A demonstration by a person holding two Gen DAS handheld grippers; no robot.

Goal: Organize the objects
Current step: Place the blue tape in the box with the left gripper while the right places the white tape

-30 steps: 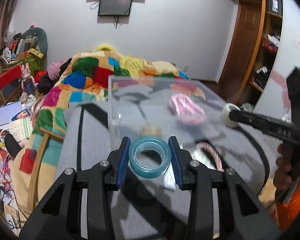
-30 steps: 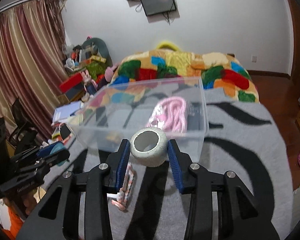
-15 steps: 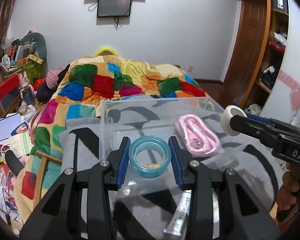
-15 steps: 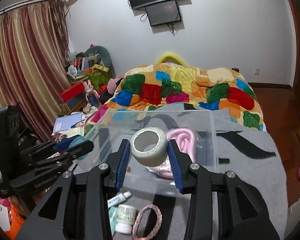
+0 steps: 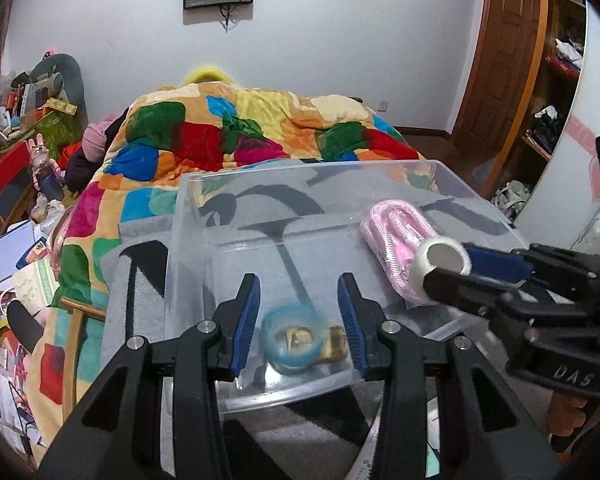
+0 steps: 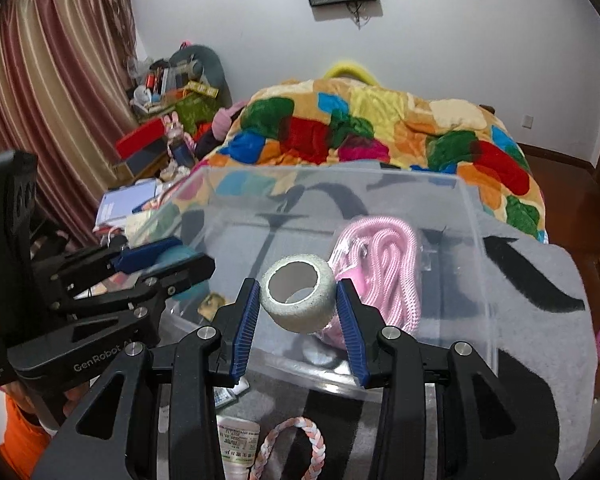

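A clear plastic bin (image 5: 188, 216) stands on the grey blanket. In the left wrist view my left gripper (image 5: 298, 314) is open over the bin's near end. The blue tape roll (image 5: 294, 338), blurred, is below the fingers inside the bin, over a small tan object (image 5: 336, 346). A pink rope bundle (image 5: 396, 240) lies in the bin. My right gripper (image 6: 296, 308) is shut on a white tape roll (image 6: 298, 298) above the bin's near edge (image 6: 476, 216), beside the pink rope (image 6: 380, 264). The white roll also shows in the left wrist view (image 5: 440, 262).
A braided pink-white bracelet (image 6: 300, 444), a small labelled white tub (image 6: 236, 444) and a tube lie on the grey blanket (image 6: 540, 320) in front of the bin. A patchwork quilt (image 5: 240, 132) lies behind it. Clutter and curtains (image 6: 40, 100) are at the left.
My left gripper opened and the blue tape roll dropped out of it into the bin. Both grippers moved forward over the bin; the right still holds the white roll.
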